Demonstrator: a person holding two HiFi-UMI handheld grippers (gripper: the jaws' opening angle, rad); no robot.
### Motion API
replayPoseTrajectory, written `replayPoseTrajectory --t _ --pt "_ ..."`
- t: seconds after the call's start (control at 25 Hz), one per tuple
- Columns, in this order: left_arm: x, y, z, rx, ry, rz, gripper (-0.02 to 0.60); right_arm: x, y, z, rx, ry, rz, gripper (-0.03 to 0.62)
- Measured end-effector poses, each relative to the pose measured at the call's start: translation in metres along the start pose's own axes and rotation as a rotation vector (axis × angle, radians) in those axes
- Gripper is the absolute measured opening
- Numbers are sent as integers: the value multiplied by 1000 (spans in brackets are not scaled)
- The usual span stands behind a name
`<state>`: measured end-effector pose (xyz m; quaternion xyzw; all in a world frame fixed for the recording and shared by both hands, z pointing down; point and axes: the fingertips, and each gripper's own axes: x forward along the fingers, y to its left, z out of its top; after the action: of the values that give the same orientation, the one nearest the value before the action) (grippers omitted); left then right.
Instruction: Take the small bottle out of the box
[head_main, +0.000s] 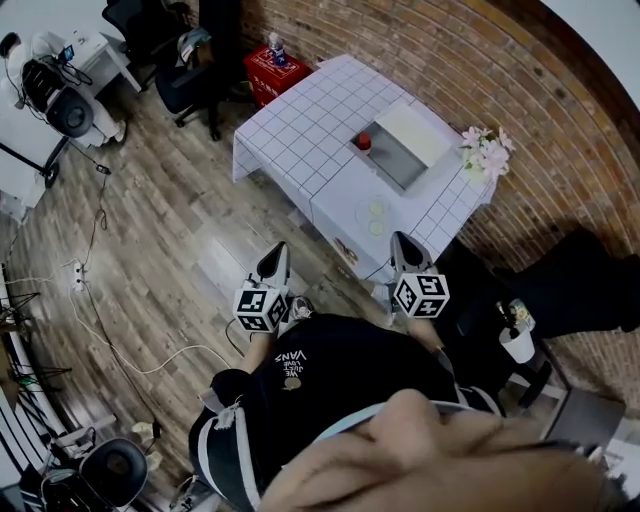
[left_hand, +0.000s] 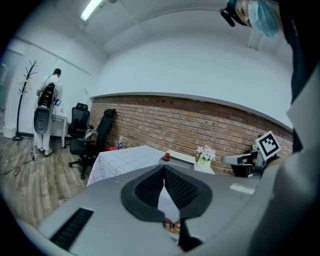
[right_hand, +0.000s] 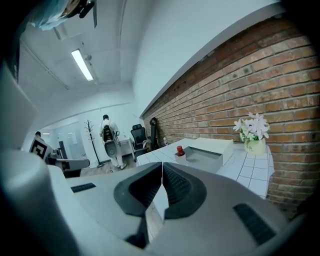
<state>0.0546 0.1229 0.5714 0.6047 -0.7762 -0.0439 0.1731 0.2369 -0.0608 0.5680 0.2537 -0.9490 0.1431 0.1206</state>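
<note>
Ahead on the tabletop (head_main: 290, 130), the small bottle (head_main: 363, 141) is standing at the box's (head_main: 420, 128) left edge, well apart from you. You're holding L tool (head_main: 275, 252) and R tool (head_main: 403, 246) closed on nothing; R tool is probably sitting nearer.

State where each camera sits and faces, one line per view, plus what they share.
Head view: on the person's head, facing steeply down at floor and table; shows left gripper, right gripper, dark shirt.
Left gripper view: on the left gripper, along its shut jaws toward the table; right gripper at right.
Right gripper view: on the right gripper, along its shut jaws toward the box; left gripper at left.
Shared: table, box, small bottle.
</note>
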Motion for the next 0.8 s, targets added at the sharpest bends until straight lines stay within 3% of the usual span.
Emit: replayPoseTrajectory --t 0.52,0.8 --pt "32 84 25 55 48 -129 12 56 39 10 42 -49 -131 3" --pt "59 91 21 51 92 -196 12 67 35 7 67 -42 -184 3"
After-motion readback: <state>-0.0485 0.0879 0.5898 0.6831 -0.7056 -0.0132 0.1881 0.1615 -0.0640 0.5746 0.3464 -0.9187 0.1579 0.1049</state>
